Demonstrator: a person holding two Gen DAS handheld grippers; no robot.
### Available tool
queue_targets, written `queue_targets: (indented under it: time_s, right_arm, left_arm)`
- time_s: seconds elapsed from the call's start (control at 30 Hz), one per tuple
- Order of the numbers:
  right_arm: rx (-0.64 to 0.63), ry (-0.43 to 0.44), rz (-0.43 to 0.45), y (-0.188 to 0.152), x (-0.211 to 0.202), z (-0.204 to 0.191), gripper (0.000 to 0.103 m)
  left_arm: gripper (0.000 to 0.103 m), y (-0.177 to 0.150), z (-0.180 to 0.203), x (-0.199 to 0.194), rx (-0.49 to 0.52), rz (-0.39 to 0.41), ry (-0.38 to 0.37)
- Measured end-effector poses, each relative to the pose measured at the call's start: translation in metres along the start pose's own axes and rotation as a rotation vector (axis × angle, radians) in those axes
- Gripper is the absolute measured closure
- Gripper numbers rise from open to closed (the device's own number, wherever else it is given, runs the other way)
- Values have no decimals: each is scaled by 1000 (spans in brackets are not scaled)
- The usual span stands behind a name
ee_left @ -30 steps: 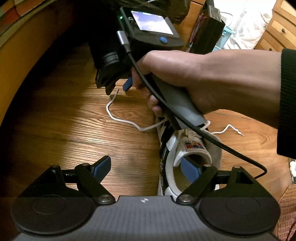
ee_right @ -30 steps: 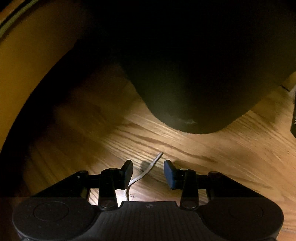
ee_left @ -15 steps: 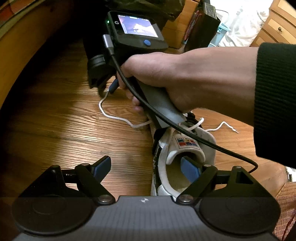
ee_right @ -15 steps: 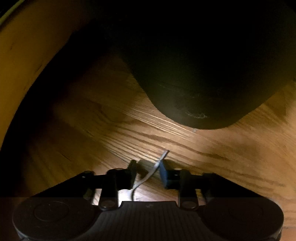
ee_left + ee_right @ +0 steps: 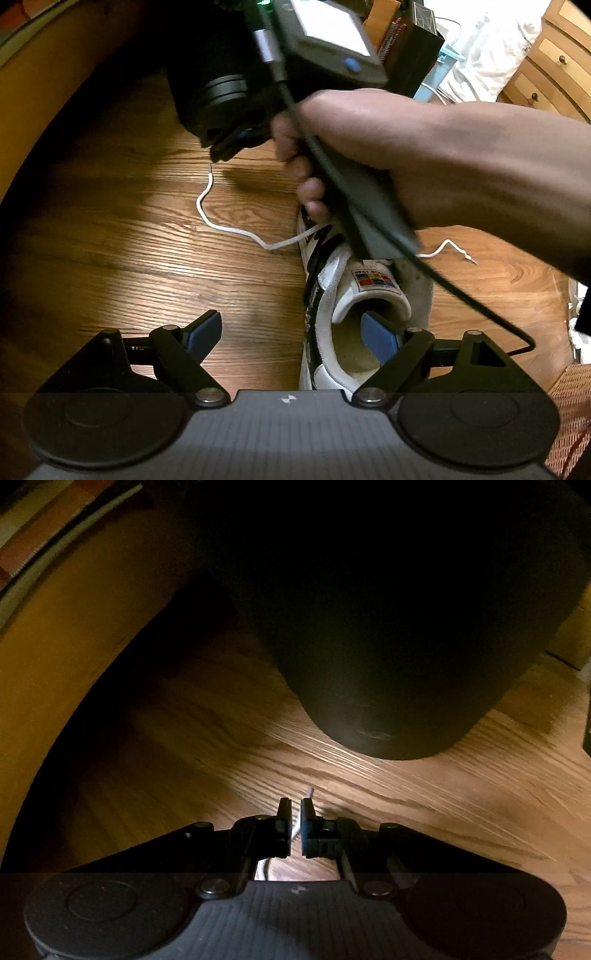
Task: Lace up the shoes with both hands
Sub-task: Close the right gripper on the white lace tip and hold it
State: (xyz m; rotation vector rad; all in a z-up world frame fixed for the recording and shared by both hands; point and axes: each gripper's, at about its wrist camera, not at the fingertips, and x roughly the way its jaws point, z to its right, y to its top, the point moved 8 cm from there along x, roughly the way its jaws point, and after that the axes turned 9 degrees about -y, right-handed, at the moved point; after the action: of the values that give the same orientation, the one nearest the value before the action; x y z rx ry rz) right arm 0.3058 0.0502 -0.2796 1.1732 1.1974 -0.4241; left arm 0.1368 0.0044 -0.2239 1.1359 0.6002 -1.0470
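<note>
A white sneaker [image 5: 373,291] with black trim lies on the wooden floor [image 5: 110,240], its opening toward me. One white shoelace [image 5: 221,227] snakes left from it; the other end [image 5: 454,249] lies to the right. My left gripper [image 5: 291,328] is open, and its right finger hangs over the shoe's opening. A hand [image 5: 406,147] holds my right gripper [image 5: 231,142] above the left lace's tip. In the right wrist view that gripper [image 5: 295,812] is closing, its jaws almost together on the lace, whose tip [image 5: 309,794] pokes out ahead.
A big dark rounded object [image 5: 388,646] stands just beyond the right gripper. Curved wooden furniture [image 5: 74,646] runs along the left. A dresser [image 5: 554,55], white cloth [image 5: 487,48], a black box [image 5: 417,40] and a wicker basket [image 5: 569,406] sit at the right.
The right gripper's jaws have come together around the lace tip, and the gripper has lifted slightly with the hand. The left gripper has kept still and open.
</note>
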Motion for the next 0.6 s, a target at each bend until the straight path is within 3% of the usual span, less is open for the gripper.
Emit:
queue_targets:
  time_s: [0.1, 0.6]
  right_arm:
    - [17, 11, -19, -3, 6, 5, 91]
    - [19, -5, -89, -5, 28, -9, 90]
  left_arm:
    - [17, 0, 0, 0, -4, 4, 4]
    - [17, -1, 0, -3, 13, 5, -3]
